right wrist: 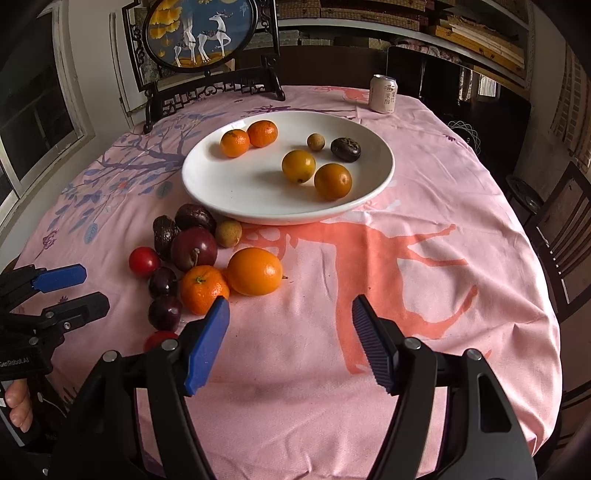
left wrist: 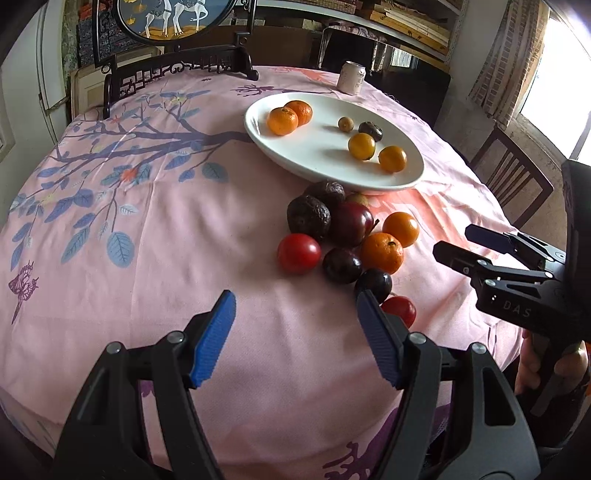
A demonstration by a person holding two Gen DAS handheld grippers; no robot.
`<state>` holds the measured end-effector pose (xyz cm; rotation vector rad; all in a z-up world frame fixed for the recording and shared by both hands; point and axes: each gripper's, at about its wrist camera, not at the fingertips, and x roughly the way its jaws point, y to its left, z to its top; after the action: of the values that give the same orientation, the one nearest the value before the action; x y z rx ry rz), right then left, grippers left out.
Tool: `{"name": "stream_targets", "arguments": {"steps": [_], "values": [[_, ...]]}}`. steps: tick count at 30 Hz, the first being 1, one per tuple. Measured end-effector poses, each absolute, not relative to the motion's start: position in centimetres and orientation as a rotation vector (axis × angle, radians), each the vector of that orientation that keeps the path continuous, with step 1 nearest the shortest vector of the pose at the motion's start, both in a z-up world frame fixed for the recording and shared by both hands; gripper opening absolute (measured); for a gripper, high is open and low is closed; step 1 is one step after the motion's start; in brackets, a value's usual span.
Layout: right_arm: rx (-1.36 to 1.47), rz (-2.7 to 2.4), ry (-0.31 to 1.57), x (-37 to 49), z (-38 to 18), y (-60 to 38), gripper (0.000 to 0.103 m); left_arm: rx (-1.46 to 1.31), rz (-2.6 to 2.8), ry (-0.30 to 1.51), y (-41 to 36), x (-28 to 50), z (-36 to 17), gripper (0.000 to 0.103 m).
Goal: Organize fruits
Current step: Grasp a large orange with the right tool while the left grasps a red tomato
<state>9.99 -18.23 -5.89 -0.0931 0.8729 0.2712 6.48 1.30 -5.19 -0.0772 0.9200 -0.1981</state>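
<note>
Your left gripper [left wrist: 295, 325] hangs over the pink tablecloth [left wrist: 147, 258] with its blue pads [left wrist: 212, 339] standing well apart and nothing between them; at its 1 o'clock a red tomato [left wrist: 400, 309] peeks from behind the right-hand pad. Your right gripper [right wrist: 290, 325] is likewise parted and empty above bare cloth, its left pad just in front of a mandarin [right wrist: 203, 290]. At 10 o'clock from that gripper lies the loose cluster of fruit [right wrist: 192, 258]: dark plums [right wrist: 164, 312], a second red tomato [right wrist: 144, 261], a large red plum [right wrist: 194, 248], a smooth orange [right wrist: 255, 271] touching the mandarin, two wrinkled passion fruits [right wrist: 194, 218] and a small longan [right wrist: 228, 232] just beside the plate's near rim. Beyond, at 12 o'clock, the white plate [right wrist: 240, 192] carries two mandarins [right wrist: 249, 138] side by side at its far left, two yellow-orange fruits [right wrist: 316, 173] near each other toward the right, a small longan and a dark passion fruit [right wrist: 345, 149] behind them. Farther still, a drinks can [right wrist: 384, 94] stands upright at 1 o'clock near the table's far edge, and a framed deer panel [right wrist: 199, 31] rises at 11 o'clock.
</note>
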Motion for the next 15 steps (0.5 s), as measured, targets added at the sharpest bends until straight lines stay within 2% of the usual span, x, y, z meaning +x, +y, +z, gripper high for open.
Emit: {"name": "stream_targets", "arguments": {"steps": [12,13,15], "values": [[-0.204,0.317,0.902,13.7,-8.1,-15.4,0.069,-0.061,-0.161,0.980,2.3,6.6,-7.2,0.070],[-0.191,0.335,0.907,14.1,-8.1,-15.3,0.066,-0.063,-0.164,0.985,2.2,6.5,-7.3,0.070],[-0.145,0.384,0.932,14.8,-8.2,-15.4,0.049,-0.068,-0.186,0.997,1.8,6.4,-7.4,0.070]]}}
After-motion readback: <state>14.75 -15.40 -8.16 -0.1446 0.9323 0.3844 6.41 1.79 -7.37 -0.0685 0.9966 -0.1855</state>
